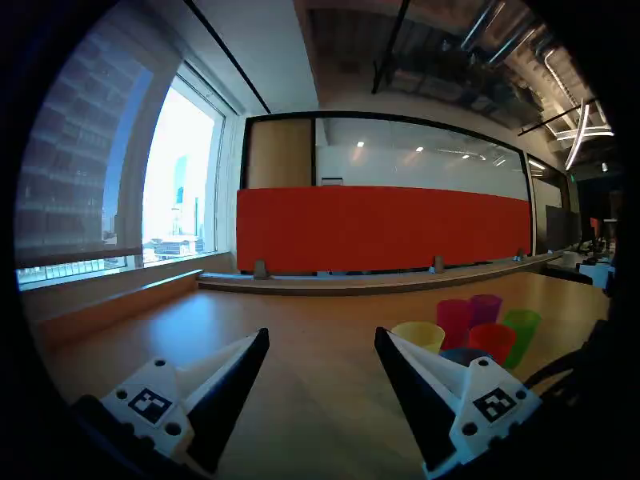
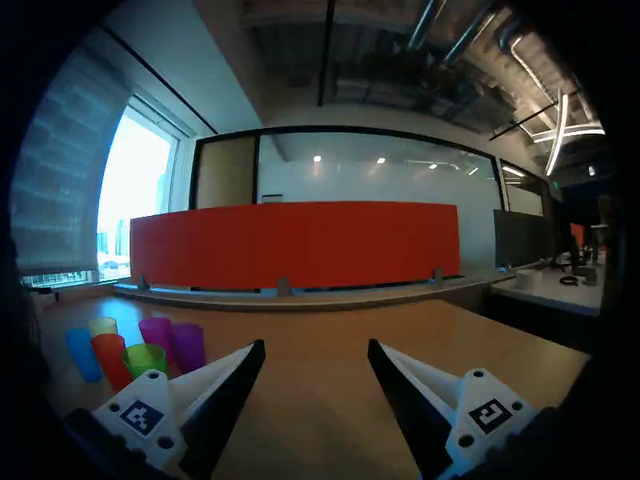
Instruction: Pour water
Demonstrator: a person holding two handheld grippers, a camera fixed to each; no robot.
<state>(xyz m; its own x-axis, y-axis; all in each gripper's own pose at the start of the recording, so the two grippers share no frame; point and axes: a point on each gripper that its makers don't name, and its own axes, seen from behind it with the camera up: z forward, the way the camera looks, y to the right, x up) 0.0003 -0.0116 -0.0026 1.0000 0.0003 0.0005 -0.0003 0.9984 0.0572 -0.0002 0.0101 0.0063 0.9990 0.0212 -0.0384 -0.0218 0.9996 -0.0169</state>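
Coloured plastic cups (image 1: 490, 340) cluster on the wooden tabletop (image 1: 320, 384), right of the left gripper (image 1: 321, 330), left of the right gripper (image 2: 315, 342); all fingers apart.

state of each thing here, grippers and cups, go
left gripper, open, empty
right gripper, open, empty
yellow cup, upright
red cup, upright
green cup, upright
pink cup, upright
purple cup, upright
blue cup, upright
whether any cup holds water, cannot tell
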